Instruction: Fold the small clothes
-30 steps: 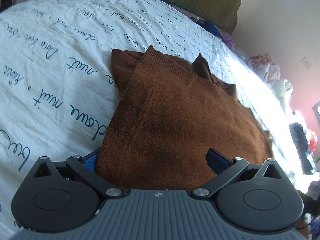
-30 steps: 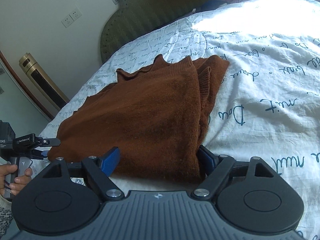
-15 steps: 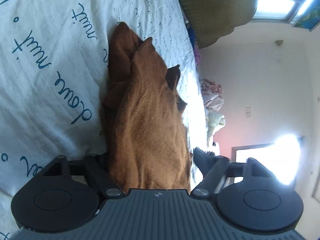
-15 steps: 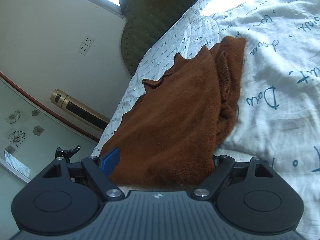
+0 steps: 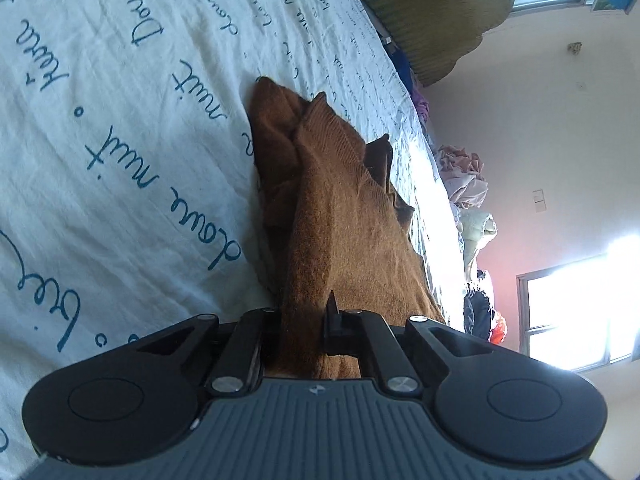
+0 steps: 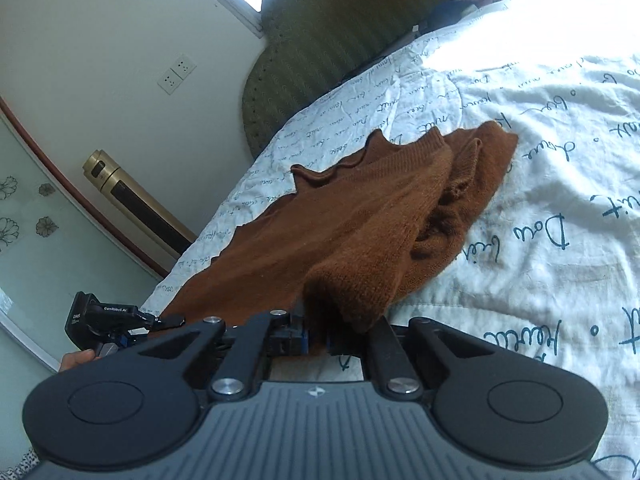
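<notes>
A brown knitted sweater [image 5: 340,220] lies folded on the bed, its collar end far from me. My left gripper [image 5: 304,320] has its jaws closing, and the near hem of the sweater is pinched between the pads and bunched into a ridge. In the right wrist view the sweater [image 6: 360,216] stretches from the left edge of the bed to the middle. My right gripper [image 6: 316,332] is shut on its near corner, which hangs in a fold over the fingers. The left gripper [image 6: 108,320] shows at the far left there, held by a hand [image 6: 76,360].
The bed sheet [image 5: 120,160] is white with blue handwriting [image 6: 556,232]. A green padded headboard [image 6: 320,40] stands at the far end. A pile of clothes [image 5: 464,176] lies beyond the bed. A gold tower unit [image 6: 132,200] stands by the wall.
Both grippers went from wide open around the sweater's near edge to closed on it. The left gripper rolled and the cloth rose and bunched between the two.
</notes>
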`<state>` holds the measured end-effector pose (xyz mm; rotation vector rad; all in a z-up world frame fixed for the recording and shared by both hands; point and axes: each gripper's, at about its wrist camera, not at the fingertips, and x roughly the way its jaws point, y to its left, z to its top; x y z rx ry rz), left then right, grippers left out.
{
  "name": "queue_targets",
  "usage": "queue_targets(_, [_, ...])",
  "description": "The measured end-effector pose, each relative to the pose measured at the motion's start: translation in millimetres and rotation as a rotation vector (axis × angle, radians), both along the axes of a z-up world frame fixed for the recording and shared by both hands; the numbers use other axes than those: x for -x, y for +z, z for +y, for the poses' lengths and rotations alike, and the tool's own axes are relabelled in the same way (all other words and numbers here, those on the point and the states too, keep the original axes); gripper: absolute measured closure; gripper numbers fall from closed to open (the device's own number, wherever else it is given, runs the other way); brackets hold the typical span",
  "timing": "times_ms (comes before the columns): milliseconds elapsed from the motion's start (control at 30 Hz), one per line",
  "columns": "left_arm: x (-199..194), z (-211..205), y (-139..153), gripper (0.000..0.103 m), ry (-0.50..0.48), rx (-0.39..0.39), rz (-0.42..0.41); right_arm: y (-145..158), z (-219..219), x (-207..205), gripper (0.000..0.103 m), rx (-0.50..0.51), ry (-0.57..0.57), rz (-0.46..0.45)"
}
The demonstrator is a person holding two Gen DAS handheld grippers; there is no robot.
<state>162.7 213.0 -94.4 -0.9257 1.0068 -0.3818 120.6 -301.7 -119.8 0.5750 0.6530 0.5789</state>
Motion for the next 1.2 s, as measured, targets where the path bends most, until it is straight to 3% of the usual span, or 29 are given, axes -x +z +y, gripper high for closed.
queue_targets(133, [5,1,-4,0.093,-0.016,-0.051,0.013,-9,11,9,0.096,0.080,0.006,0.036])
queue_targets(200, [5,4,-20,0.092,-0.015,-0.065,0.049,-22,17,7,0.090,0.156,0.019,0.089])
queue_targets(267, [4,9,-29,0.086,-0.005,-0.023,0.072,-27,13,12,0.081,0.126,0.025,0.112])
queue_targets(333, [7,20,-23,0.084,0.009,-0.031,0.062,-15,8,23,0.052,0.119,0.013,0.077])
queue_targets(367, [9,25,-17,0.085,0.026,-0.050,0.051,-9,4,28,0.016,0.127,-0.013,0.057])
queue_targets(400, [10,28,-13,0.077,0.028,-0.057,0.046,-3,0,34,0.000,0.139,-0.058,0.031])
queue_targets(433, [12,31,-10,0.072,0.020,-0.048,0.041,1,-6,35,0.000,0.136,-0.079,0.015])
queue_targets(500, [15,35,-10,0.046,0.031,-0.013,0.046,1,-19,30,0.000,0.097,-0.117,0.033])
queue_targets(600, [15,30,-11,0.028,0.026,0.014,0.029,-18,-40,10,0.000,-0.034,-0.168,0.123])
queue_targets(633, [14,28,-13,0.027,0.038,0.029,0.031,-28,-43,1,0.000,-0.076,-0.171,0.150])
queue_targets(667, [13,26,-14,0.033,0.043,0.035,0.032,-33,-44,-2,0.016,-0.096,-0.156,0.140])
queue_targets(700, [12,24,-15,0.065,0.038,0.037,0.030,-37,-45,-5,0.061,-0.110,-0.142,0.153])
queue_targets(733, [9,21,-17,0.088,0.019,0.045,0.046,-42,-45,-8,0.084,-0.139,-0.139,0.185])
queue_targets(767, [7,18,-21,0.096,0.004,0.050,0.067,-42,-44,-9,0.093,-0.126,-0.131,0.168])
queue_targets(833, [7,17,-19,0.097,-0.009,0.004,0.042,-34,-39,-10,0.093,-0.054,-0.117,0.138])
queue_targets(900, [8,22,-17,0.097,-0.013,0.011,0.033,-25,-39,-8,0.094,-0.045,-0.114,0.114])
queue_targets(1033, [12,27,-6,0.097,-0.047,-0.047,-0.003,-4,-40,-3,0.095,0.028,-0.114,0.045])
queue_targets(1167, [10,22,-21,0.094,-0.096,-0.095,0.020,-25,-33,-10,0.093,0.185,-0.106,0.118])
queue_targets(1200, [10,25,-24,0.091,-0.084,-0.084,0.029,-28,-32,-10,0.091,0.179,-0.091,0.114])
